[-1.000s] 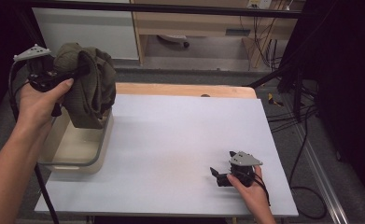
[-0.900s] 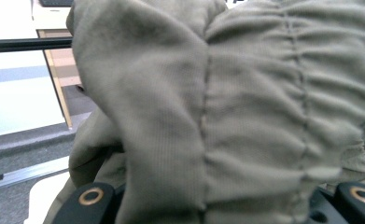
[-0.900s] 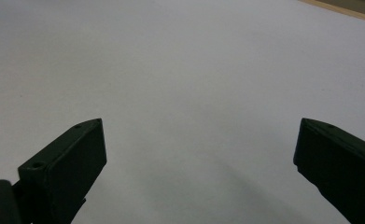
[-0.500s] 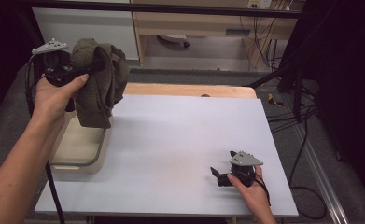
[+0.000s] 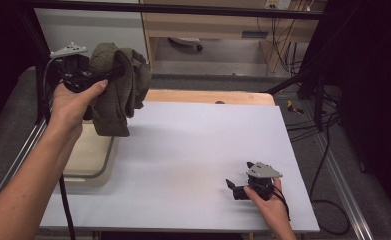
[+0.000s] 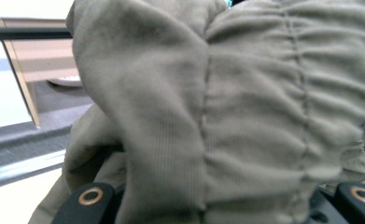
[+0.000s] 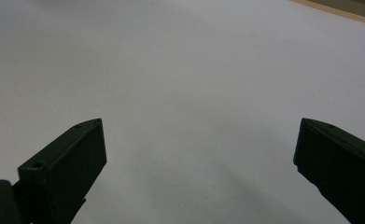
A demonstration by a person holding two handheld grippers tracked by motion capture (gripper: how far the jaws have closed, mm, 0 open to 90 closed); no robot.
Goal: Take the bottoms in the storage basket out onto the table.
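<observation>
Olive ribbed cloth (image 5: 117,85), bunched w/ gathered seams, is clamped in left hand-held gripper (image 5: 95,77) above beige tub (image 5: 90,157). Right hand-held gripper (image 5: 231,186) is rested on smooth tabletop (image 5: 193,150), jaws apart.

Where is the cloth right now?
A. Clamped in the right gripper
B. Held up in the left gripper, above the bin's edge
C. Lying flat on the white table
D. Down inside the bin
B: in the high view the cloth hangs bunched from the left gripper, lifted over the near edge of the bin, while the right gripper rests open on the table with nothing between its jaws.
</observation>
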